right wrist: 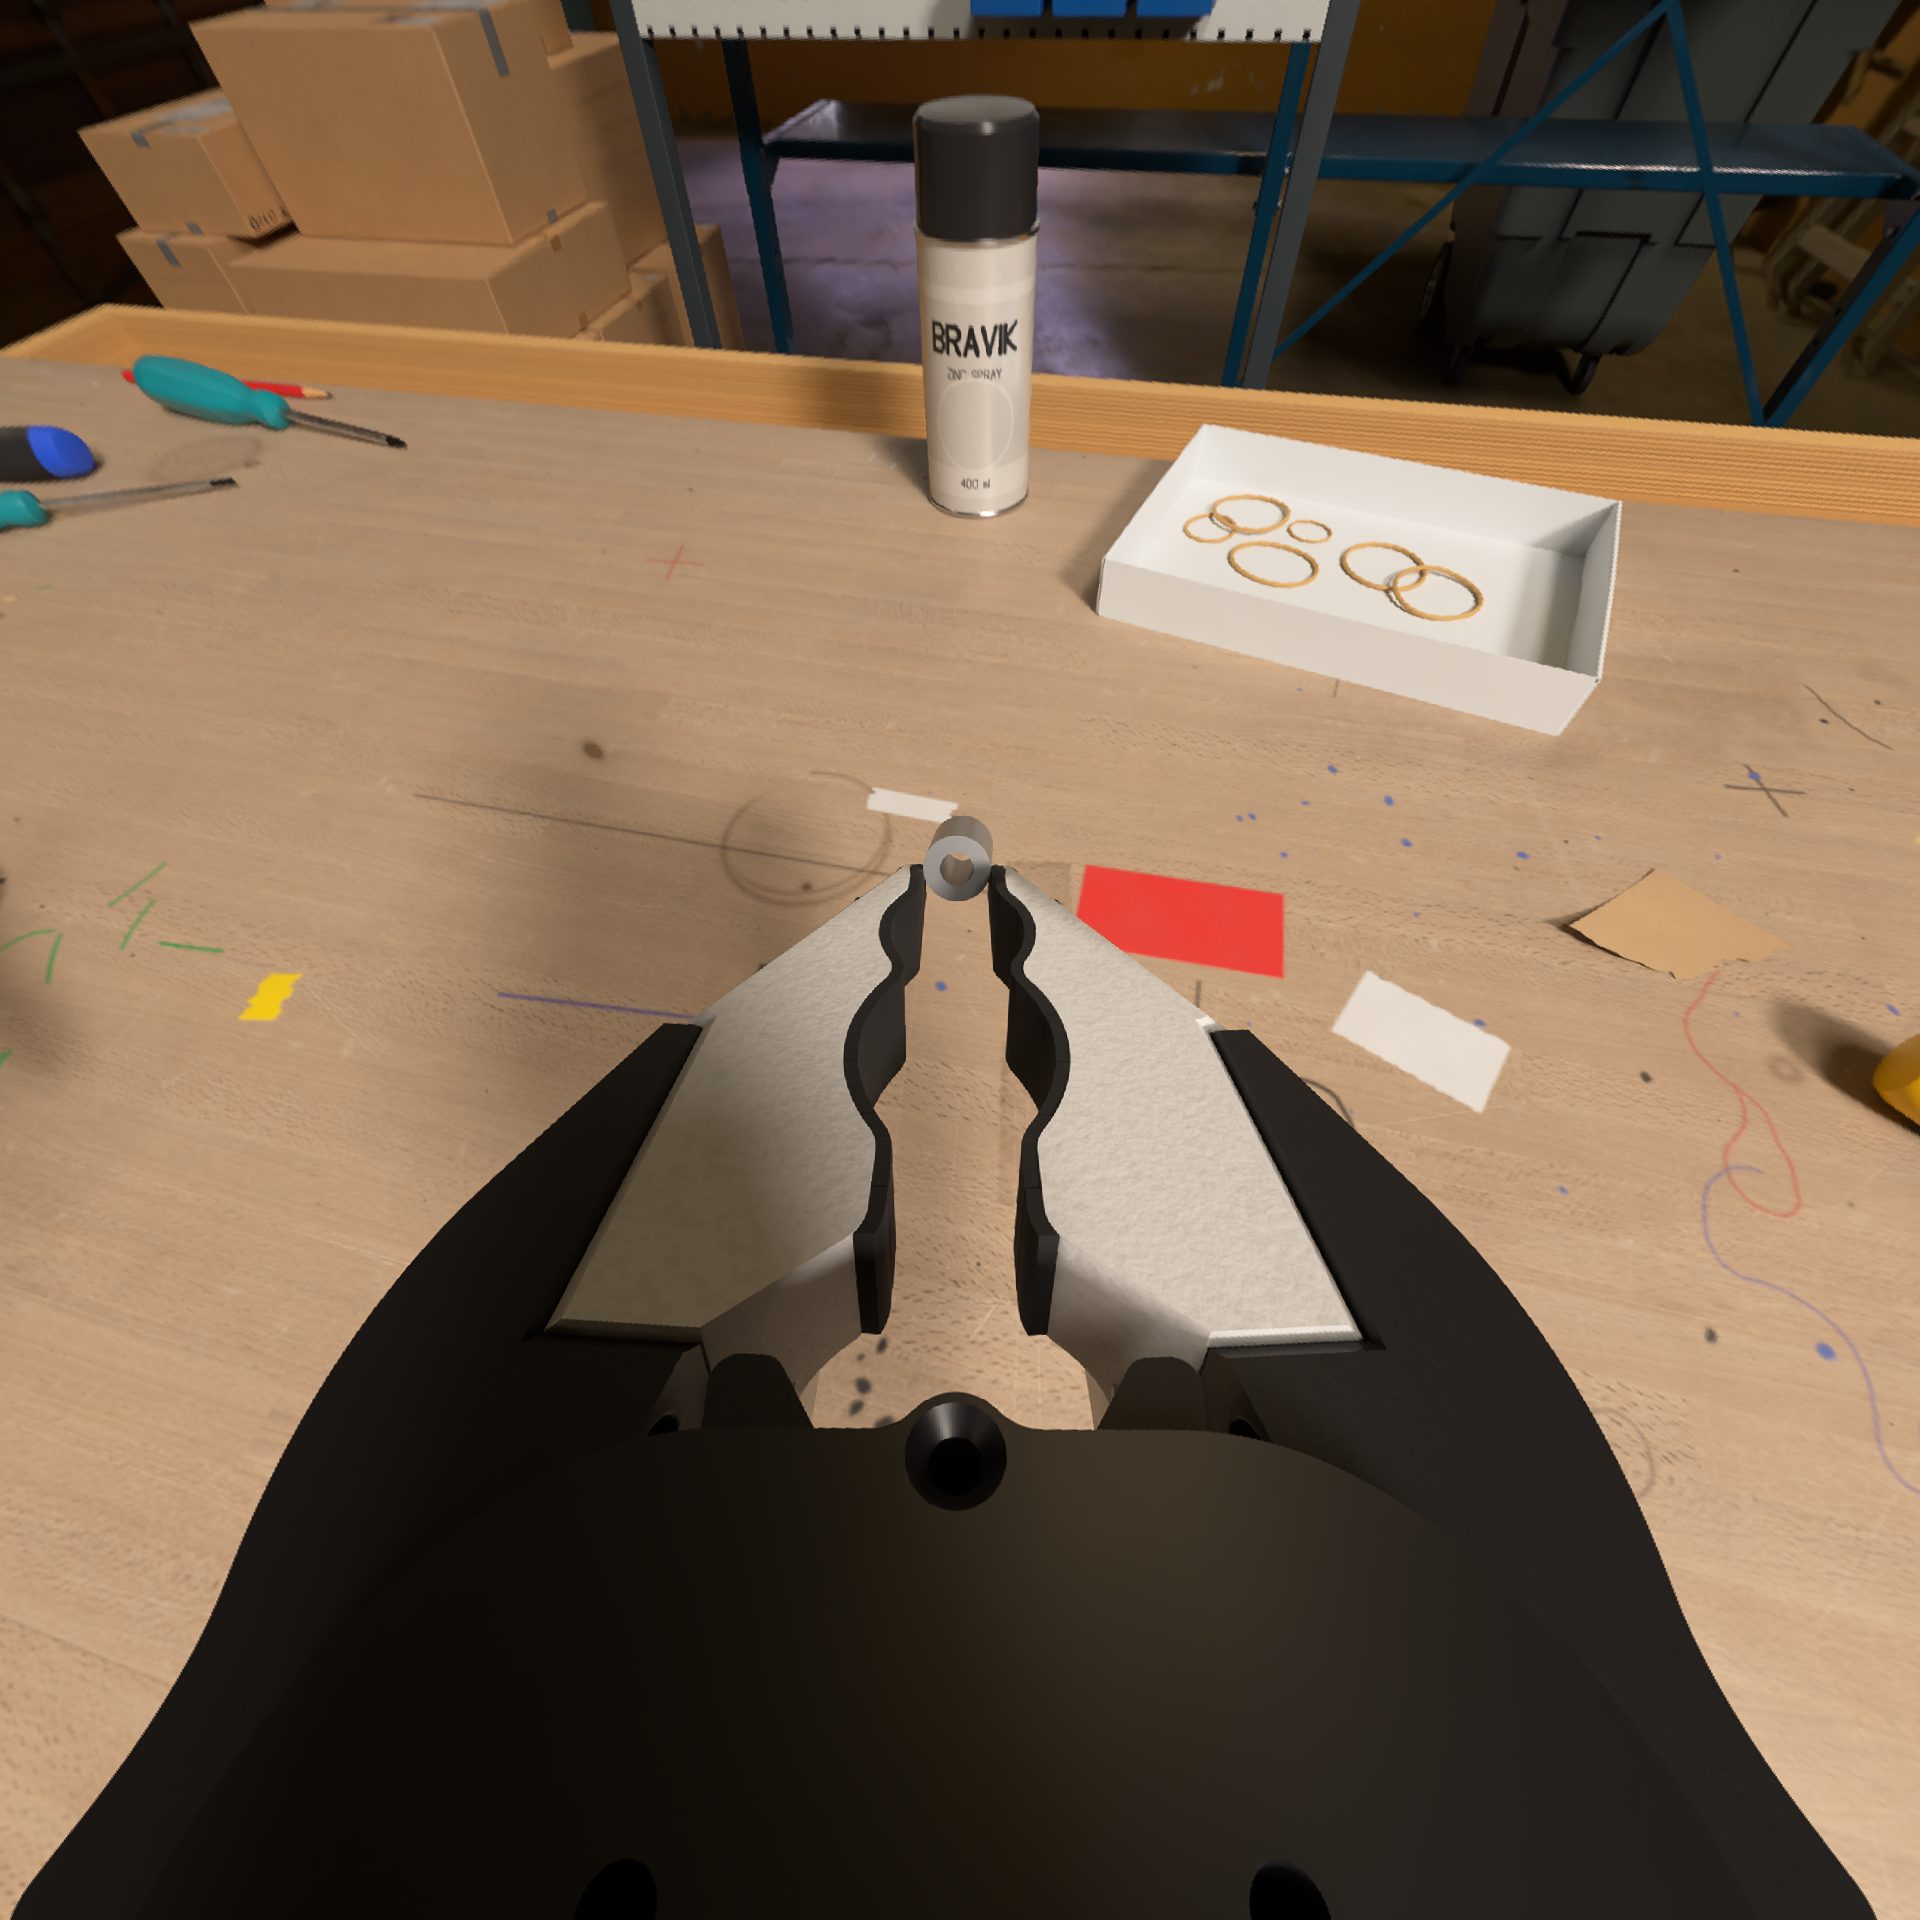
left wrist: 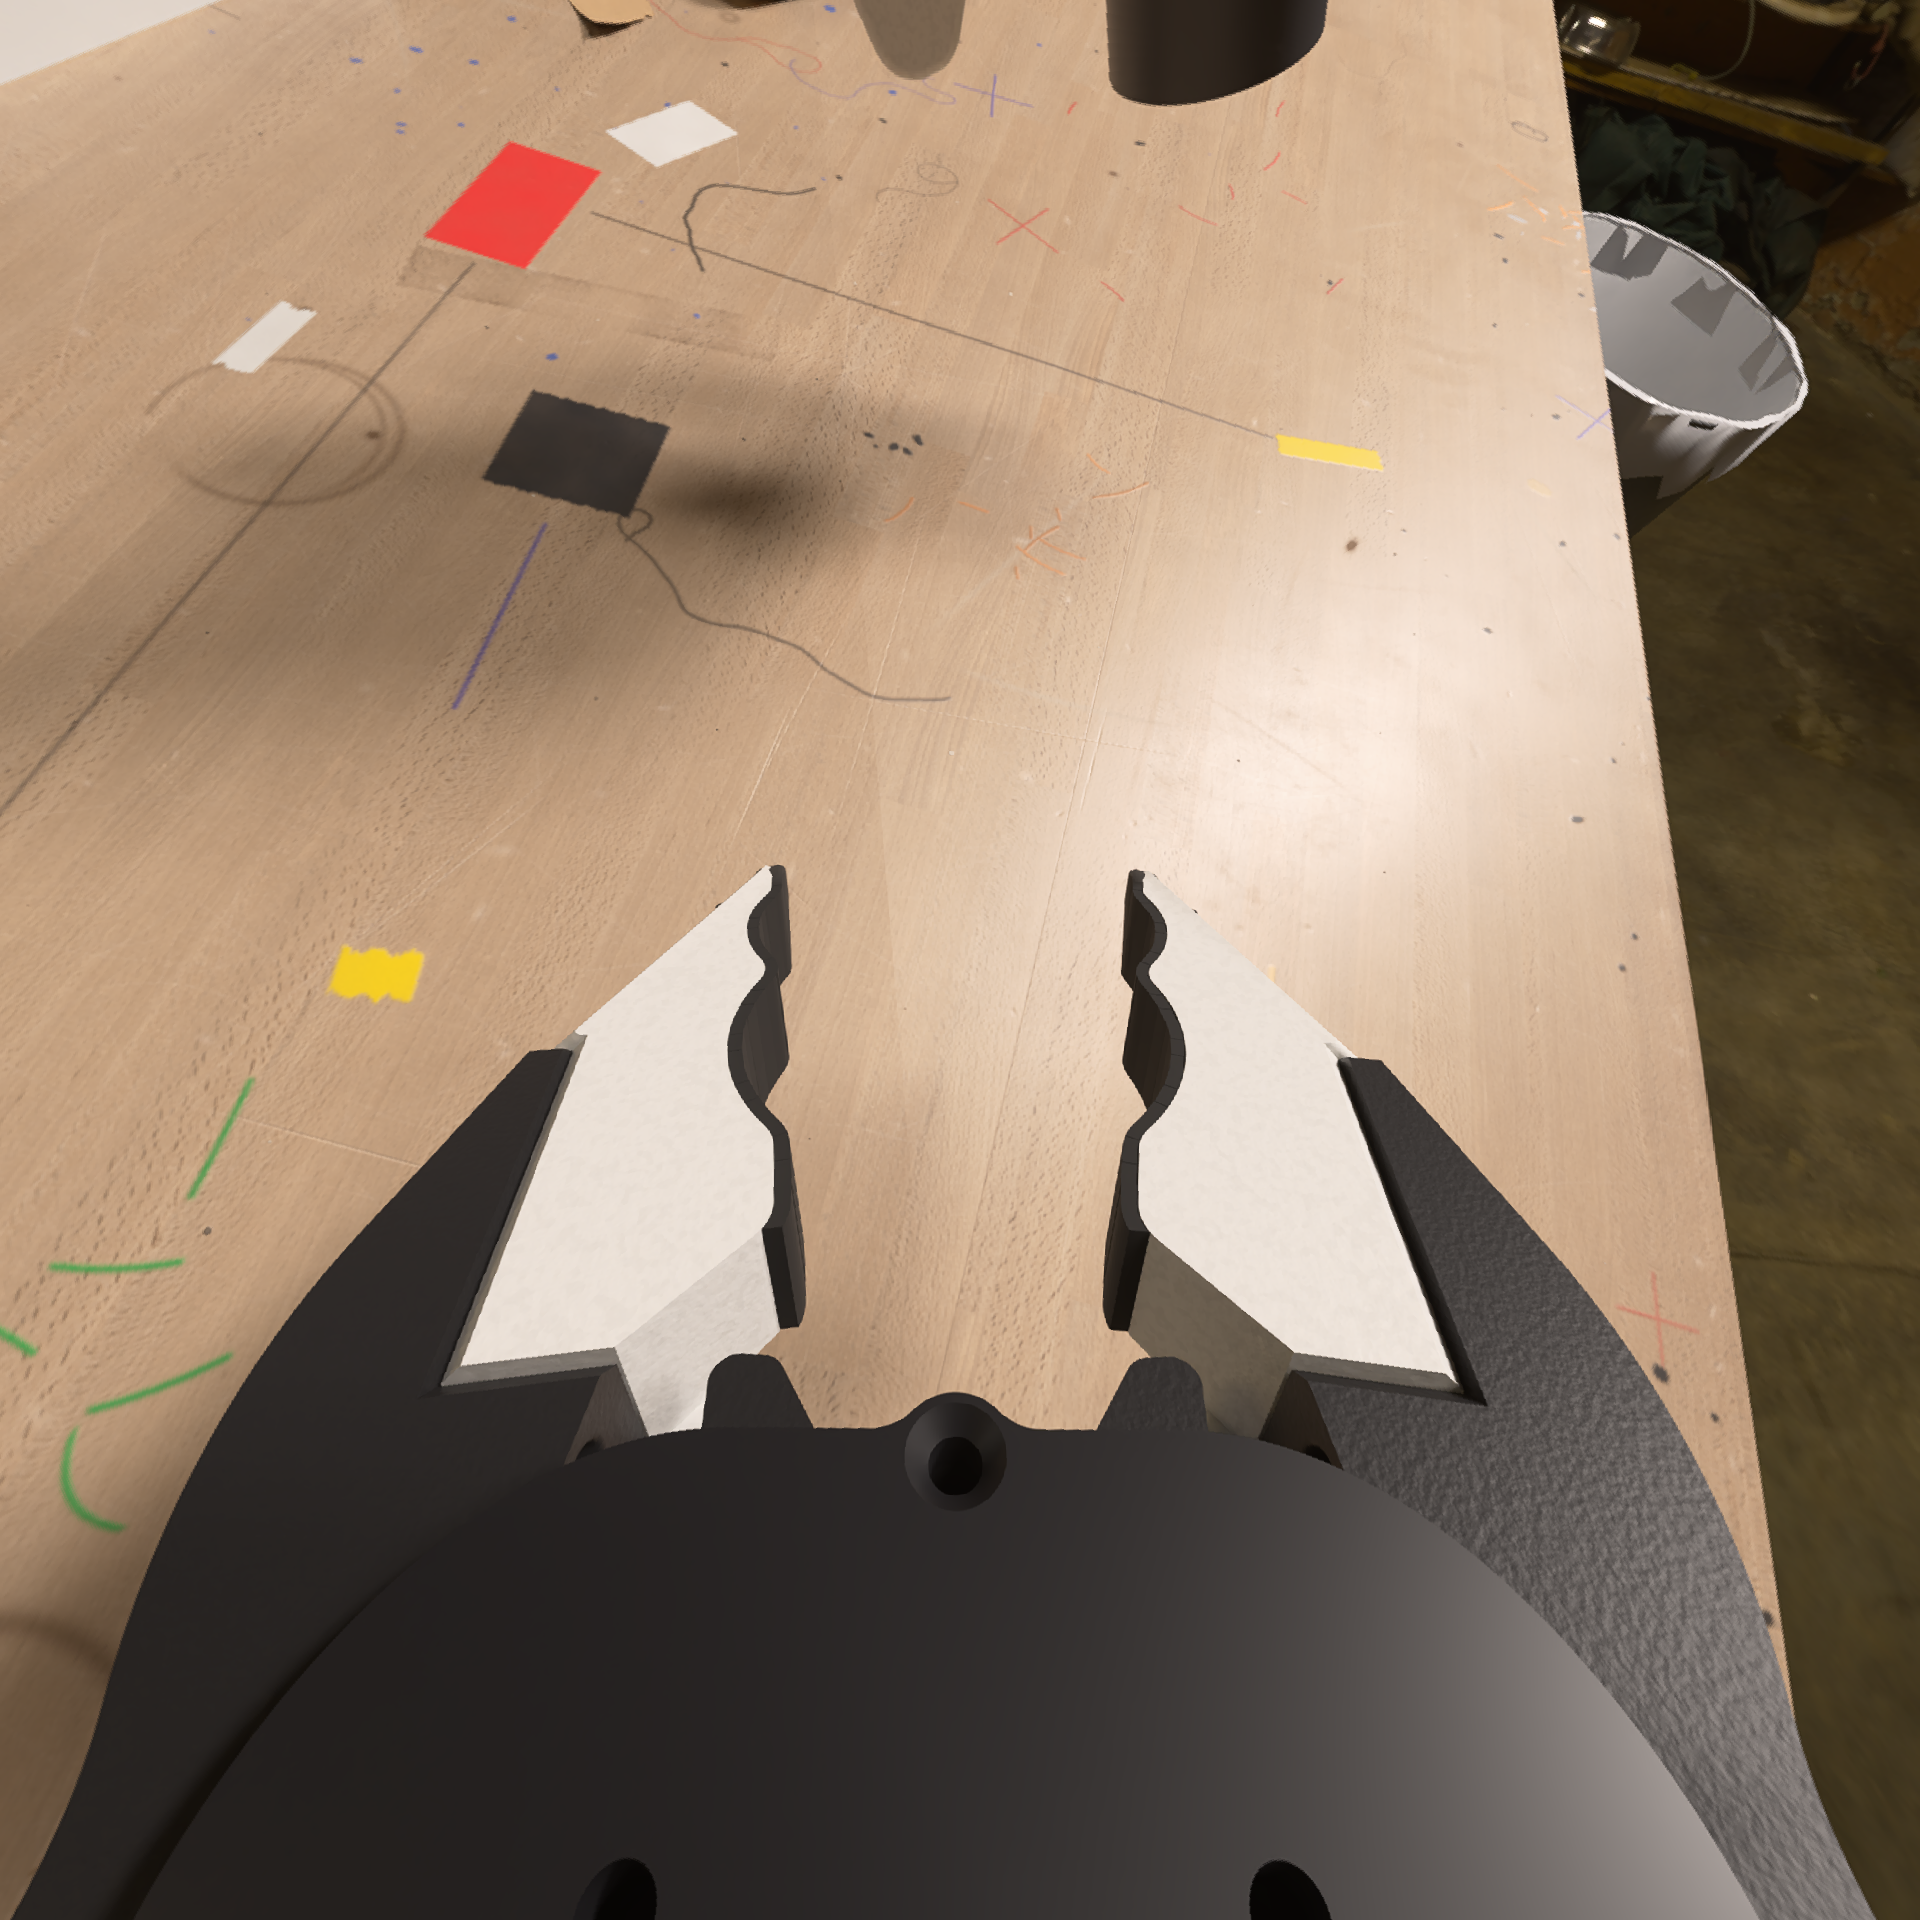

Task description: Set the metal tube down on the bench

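Observation:
In the right wrist view a short grey metal tube [right wrist: 958, 860] is pinched between the tips of my right gripper [right wrist: 956, 878], its open end facing the camera. The gripper holds it above the wooden bench [right wrist: 520, 665], near a red patch [right wrist: 1182, 921] and a white tape strip [right wrist: 912, 803]. My left gripper [left wrist: 956, 883] is open and empty, hovering over the bench [left wrist: 1247, 727]. The tube does not show in the left wrist view.
A spray can [right wrist: 977, 312] stands at the back rail. A white tray [right wrist: 1351, 665] with several rubber rings lies at the back right. Screwdrivers [right wrist: 249, 400] lie at the far left. A cardboard scrap [right wrist: 1673, 925] and a yellow object [right wrist: 1901, 1075] lie at right. A white bin [left wrist: 1694, 364] stands beyond the bench edge.

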